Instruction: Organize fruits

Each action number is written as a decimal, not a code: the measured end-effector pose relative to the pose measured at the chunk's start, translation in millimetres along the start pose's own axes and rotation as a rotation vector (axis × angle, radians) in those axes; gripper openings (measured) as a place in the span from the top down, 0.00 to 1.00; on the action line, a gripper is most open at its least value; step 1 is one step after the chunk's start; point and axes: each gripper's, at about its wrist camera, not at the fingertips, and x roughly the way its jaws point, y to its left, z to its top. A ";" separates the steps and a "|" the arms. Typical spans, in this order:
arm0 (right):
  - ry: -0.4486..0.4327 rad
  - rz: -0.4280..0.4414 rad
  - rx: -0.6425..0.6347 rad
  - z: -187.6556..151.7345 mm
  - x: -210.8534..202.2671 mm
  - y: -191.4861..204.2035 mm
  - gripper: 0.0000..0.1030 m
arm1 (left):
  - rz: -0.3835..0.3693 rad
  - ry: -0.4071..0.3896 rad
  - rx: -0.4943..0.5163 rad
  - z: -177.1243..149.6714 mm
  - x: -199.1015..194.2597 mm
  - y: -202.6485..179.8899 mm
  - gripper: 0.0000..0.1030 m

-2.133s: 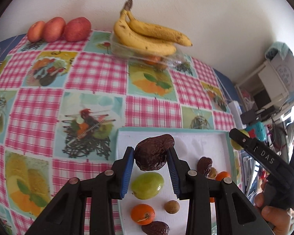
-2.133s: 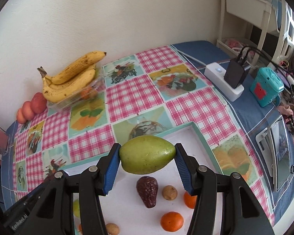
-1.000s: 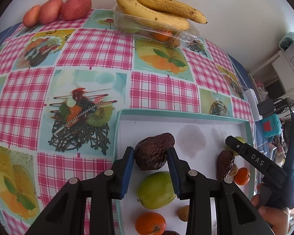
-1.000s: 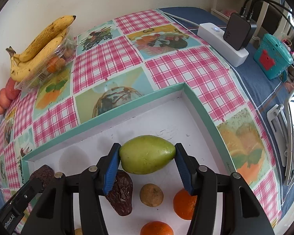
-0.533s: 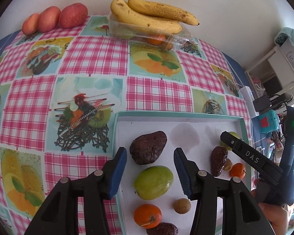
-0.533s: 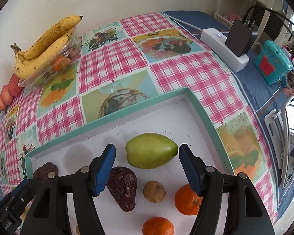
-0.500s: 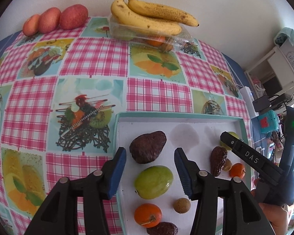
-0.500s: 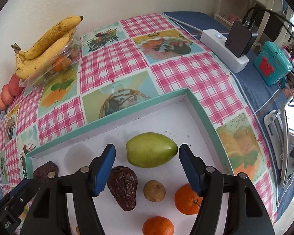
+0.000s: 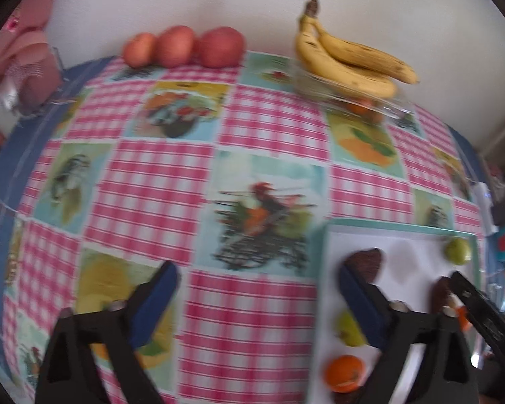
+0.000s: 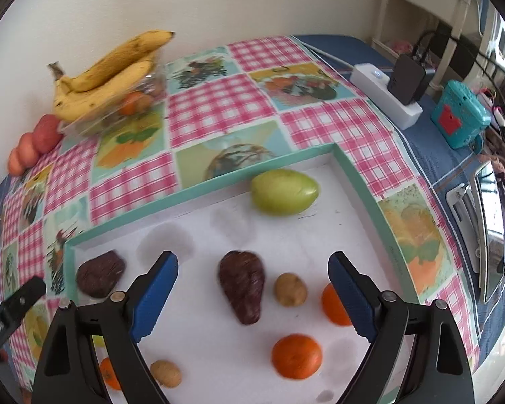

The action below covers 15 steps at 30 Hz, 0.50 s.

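Left tongs (image 9: 257, 298): spread wide, empty
Right tongs (image 10: 252, 284): spread wide, empty — green fruit (image 10: 285, 192) ahead in tray (image 10: 198, 187)

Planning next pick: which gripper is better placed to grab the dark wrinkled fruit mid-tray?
Right. The right gripper is open with the dark wrinkled fruit between its fingers inside the tray. The left gripper is open too, but over the tablecloth.

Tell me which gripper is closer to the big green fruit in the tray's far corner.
Right. The right gripper hangs open just short of the green fruit; the left gripper is off beyond the tray's opposite side.
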 end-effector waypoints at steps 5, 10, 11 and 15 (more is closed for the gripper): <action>-0.024 0.035 -0.028 -13.2 -15.4 16.4 0.12 | 0.059 -0.049 0.015 -6.9 -11.9 14.0 0.00; -0.039 0.057 -0.067 -36.2 -30.3 30.0 0.12 | 0.132 -0.113 0.042 -15.9 -33.8 19.2 0.00; -0.041 0.060 -0.073 -40.2 -32.9 31.7 0.12 | 0.171 -0.134 0.052 -19.5 -40.9 19.6 0.00; -0.060 0.080 -0.094 -58.3 -49.2 38.9 0.12 | 0.321 -0.202 0.091 -36.1 -66.7 21.7 0.00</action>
